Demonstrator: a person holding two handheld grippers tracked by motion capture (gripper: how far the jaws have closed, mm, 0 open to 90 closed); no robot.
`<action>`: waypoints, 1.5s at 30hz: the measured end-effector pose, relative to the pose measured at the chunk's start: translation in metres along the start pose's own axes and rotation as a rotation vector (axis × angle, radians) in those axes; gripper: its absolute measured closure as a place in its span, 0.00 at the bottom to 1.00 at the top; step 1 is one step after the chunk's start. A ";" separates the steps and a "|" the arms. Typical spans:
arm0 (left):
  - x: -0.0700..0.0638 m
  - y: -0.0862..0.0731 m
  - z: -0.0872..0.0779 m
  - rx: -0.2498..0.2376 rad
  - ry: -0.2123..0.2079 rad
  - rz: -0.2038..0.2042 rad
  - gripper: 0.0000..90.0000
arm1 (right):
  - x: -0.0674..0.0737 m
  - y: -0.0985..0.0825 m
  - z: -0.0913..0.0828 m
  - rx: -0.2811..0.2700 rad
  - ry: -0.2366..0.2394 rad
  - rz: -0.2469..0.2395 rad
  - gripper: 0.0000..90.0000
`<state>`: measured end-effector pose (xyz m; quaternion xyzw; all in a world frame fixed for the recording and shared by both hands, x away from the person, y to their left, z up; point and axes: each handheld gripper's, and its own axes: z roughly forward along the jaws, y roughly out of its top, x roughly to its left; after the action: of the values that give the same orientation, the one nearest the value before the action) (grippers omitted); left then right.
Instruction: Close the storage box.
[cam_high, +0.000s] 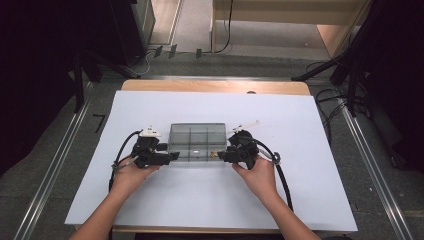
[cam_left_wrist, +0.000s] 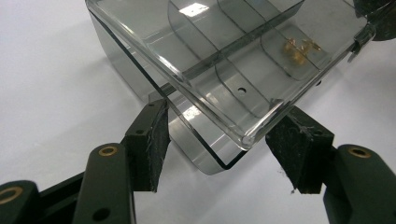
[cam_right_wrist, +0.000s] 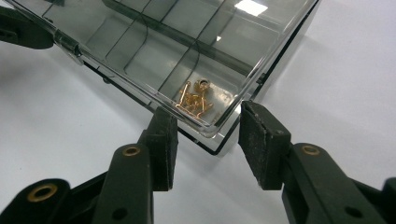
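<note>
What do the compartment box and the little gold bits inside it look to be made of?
Compartment box: looks like clear, smoke-tinted hard plastic, glossy; the dividers show through it and lamp glare sits on the lid. Gold bits: probably brass or gold-plated metal, shiny; too small to say which.

Count: one clear compartment box (cam_high: 196, 144) on the counter (cam_high: 300, 150). One cluster of small gold pins (cam_right_wrist: 194, 100) in a corner compartment; exact number unreadable. Two tongs: left (cam_high: 172, 156), right (cam_high: 220, 155). Two hands.

Black left gripper (cam_high: 167, 156), black right gripper (cam_high: 222, 155), brass-ringed screw holes behind scuffed rectangular pads (cam_left_wrist: 150, 144), black trailing cables, bare forearms.
</note>
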<state>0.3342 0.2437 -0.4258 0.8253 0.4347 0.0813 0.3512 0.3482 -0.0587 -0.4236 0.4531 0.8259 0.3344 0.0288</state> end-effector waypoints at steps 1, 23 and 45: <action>0.000 0.000 0.000 -0.002 -0.002 0.001 0.46 | 0.000 0.000 0.000 0.002 -0.001 0.001 0.66; 0.000 -0.004 0.001 0.011 -0.006 0.004 0.45 | 0.001 -0.004 0.002 0.006 -0.027 -0.017 0.65; 0.000 -0.008 0.005 0.039 -0.016 0.029 0.42 | 0.003 -0.010 0.005 0.010 -0.030 -0.028 0.62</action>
<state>0.3308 0.2439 -0.4351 0.8389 0.4213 0.0715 0.3371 0.3407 -0.0573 -0.4323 0.4467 0.8332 0.3229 0.0433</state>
